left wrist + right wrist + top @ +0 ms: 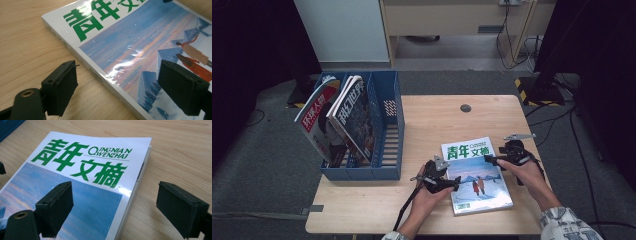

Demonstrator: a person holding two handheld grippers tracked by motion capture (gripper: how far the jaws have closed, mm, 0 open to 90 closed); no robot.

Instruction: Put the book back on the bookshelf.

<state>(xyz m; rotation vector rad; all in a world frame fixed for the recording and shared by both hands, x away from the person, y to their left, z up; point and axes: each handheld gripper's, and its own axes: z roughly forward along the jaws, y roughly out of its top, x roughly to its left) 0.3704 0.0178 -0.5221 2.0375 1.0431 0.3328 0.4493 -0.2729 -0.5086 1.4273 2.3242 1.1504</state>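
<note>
Two claws of mine work one magazine [477, 175], and both stand wide with nothing gripped.

From the high view, the magazine lies flat on the wooden table [437, 120], toward my near right, well apart from the blue file rack [387, 150] at the table's left edge, where two other magazines [339, 120] already lean. My left claw [456, 184] sits at the magazine's left edge, my right claw [492, 159] at its upper right corner. As I judge it, the risk lies here: I approach from two sides, and if one side closes and lifts first, the glossy, floppy book may sag, twist or slide across the table.

In the left gripper view, my left claw [117, 87] straddles the spine edge: one jaw over bare wood, the other over the cover, neither pad pressing. The spine rests flat on the table, so the lower jaw has no gap to enter; closing from here could simply push the book away or crease the cover.

In the right gripper view, my right claw [113, 210] straddles the page edge just below the green title, one jaw above the cover, the other above the wood. It holds nothing. Pinching only the top cover here could fan the pages open.
</note>
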